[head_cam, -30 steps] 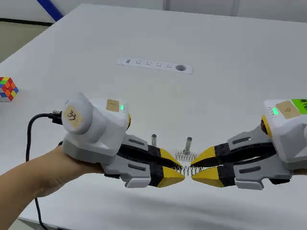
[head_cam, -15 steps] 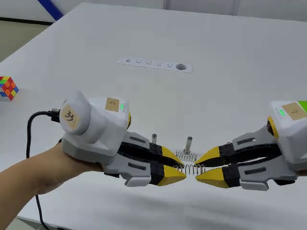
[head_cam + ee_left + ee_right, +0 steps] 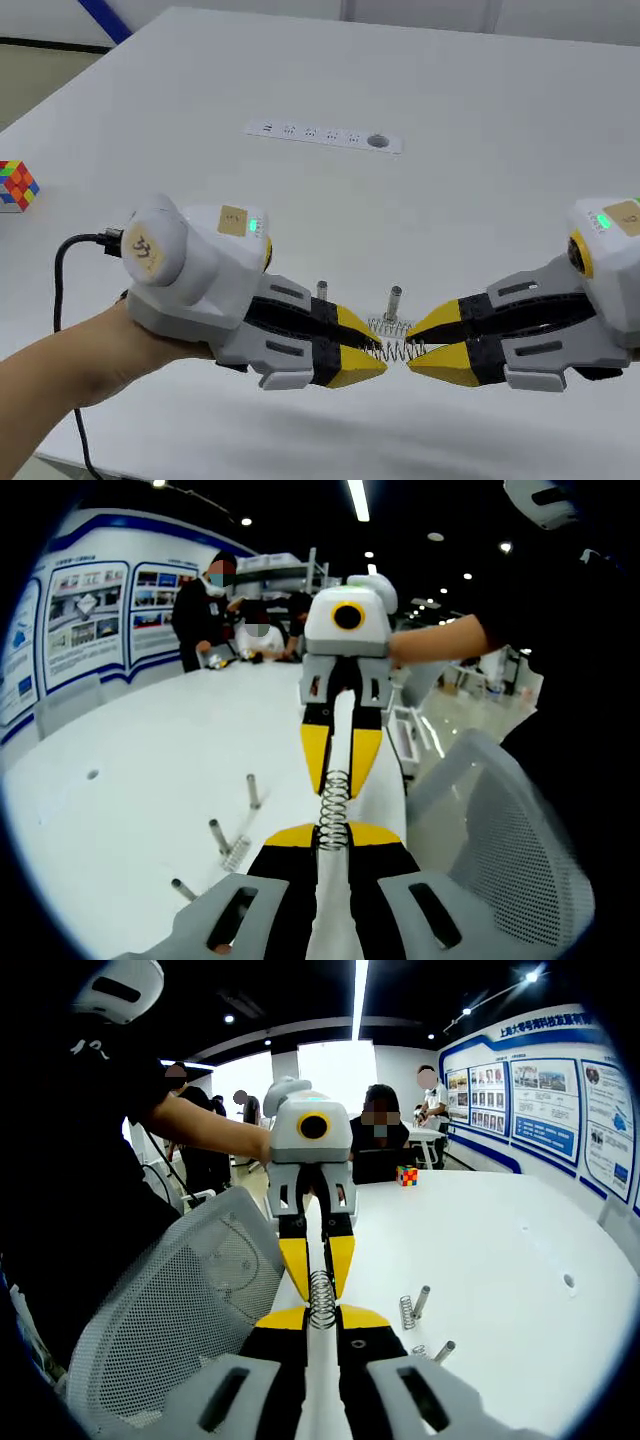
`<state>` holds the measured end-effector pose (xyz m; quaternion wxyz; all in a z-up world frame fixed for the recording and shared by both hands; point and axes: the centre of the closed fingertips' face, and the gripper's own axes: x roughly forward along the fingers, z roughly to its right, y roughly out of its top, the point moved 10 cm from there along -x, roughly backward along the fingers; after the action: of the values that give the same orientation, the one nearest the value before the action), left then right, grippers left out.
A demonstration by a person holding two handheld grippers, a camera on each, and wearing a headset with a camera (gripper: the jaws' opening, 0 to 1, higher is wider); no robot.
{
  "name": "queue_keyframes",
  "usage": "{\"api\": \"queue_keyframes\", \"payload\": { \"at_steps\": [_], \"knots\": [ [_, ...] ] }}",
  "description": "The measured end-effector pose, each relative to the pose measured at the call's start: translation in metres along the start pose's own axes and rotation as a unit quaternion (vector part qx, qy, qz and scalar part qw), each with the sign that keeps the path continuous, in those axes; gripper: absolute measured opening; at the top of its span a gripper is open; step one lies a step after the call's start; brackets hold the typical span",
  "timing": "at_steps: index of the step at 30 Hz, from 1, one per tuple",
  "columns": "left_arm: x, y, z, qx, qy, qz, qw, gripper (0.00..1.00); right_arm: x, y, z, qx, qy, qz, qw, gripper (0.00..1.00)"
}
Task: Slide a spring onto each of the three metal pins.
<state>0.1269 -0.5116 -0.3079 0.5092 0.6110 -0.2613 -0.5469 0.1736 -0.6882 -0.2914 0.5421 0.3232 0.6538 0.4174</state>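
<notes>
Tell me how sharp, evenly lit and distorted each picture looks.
Head view: sharp, soft even light, faint shadows on the white table. Left gripper view: fisheye bowing, ceiling lights glaring, spring crisp. Right gripper view: same bowing, ceiling light strip blown out, mesh chair back bulging.

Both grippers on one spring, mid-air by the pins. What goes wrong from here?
1. The spring bridges the left gripper and right gripper, each pinching one end; if one slips, it may flick off the table.
2. With both ends clamped, no open end can take a pin; one gripper must release, and the spring may droop or drop.
3. The jaws hang near the pins; lowering may knock one.
</notes>
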Motion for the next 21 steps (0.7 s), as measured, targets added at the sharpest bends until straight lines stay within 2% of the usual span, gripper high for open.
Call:
{"api": "queue_keyframes", "payload": {
  "at_steps": [8, 21],
  "knots": [
    [-0.001, 0.003, -0.002, 0.009, 0.008, 0.007, 0.9999, 0.10, -0.001, 0.006, 0.002, -0.003, -0.002, 0.002, 1.0000, 0.11],
    [0.001, 0.005, -0.004, 0.012, 0.016, 0.013, 0.9997, 0.10, -0.001, 0.018, 0.003, 0.009, -0.011, 0.041, 0.9990, 0.11]
  ]
}}
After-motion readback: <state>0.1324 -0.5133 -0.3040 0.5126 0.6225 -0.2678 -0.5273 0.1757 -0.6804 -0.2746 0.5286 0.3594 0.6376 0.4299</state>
